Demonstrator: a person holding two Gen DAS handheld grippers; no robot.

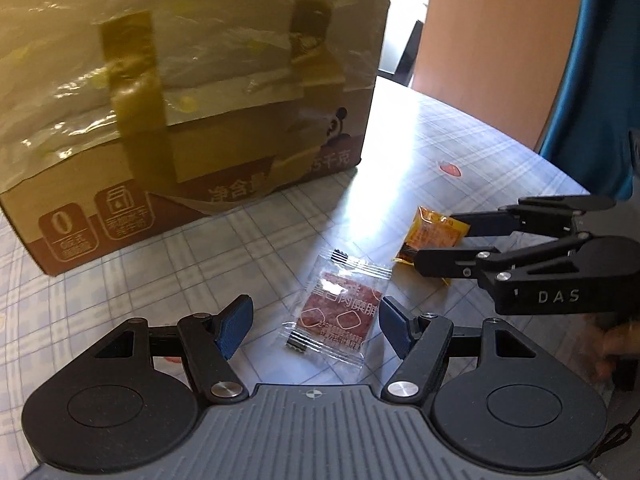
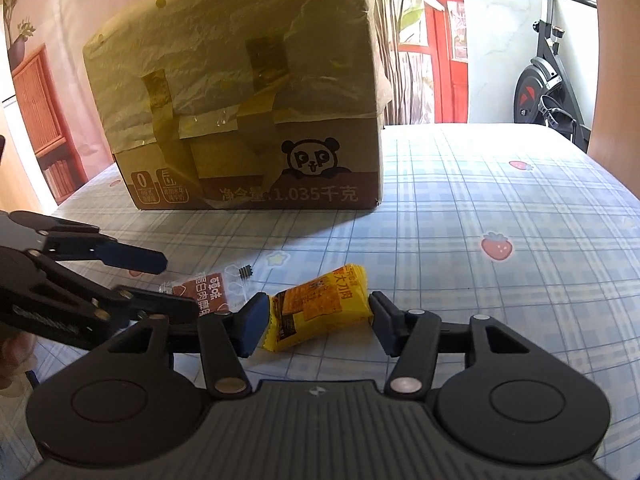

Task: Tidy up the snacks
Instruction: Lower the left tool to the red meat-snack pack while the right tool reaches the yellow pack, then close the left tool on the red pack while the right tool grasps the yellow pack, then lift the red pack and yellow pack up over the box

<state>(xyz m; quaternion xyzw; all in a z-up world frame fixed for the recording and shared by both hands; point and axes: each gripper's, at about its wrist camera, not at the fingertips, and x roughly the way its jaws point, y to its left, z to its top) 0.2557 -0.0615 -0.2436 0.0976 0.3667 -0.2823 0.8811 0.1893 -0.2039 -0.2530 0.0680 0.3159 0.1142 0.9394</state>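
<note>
Left wrist view: the left gripper (image 1: 316, 326) stands open over the checked tablecloth (image 1: 460, 152), nothing held. A clear packet (image 1: 335, 312) of red dried meat lies flat between its blue pads (image 1: 236, 326), touching neither. Judged light, thin and limp, with slippery film; a hold across the firm middle would serve better than one on the crimped ends. The right gripper (image 1: 434, 240) enters from the right, its fingers either side of a yellow packet (image 1: 436, 236).

Right wrist view: the yellow packet (image 2: 320, 308) lies on the cloth between the right gripper's (image 2: 318, 322) fingers. The left pad (image 2: 252, 322) touches its crimped edge; the right finger stands at the other end, and whether it presses cannot be told. No firm grip is shown. The packet looks puffed, soft and light. The clear packet (image 2: 204, 296) lies just beside, under the left gripper (image 2: 160, 280). A taped box (image 2: 248, 112) stands behind, well apart.
</note>
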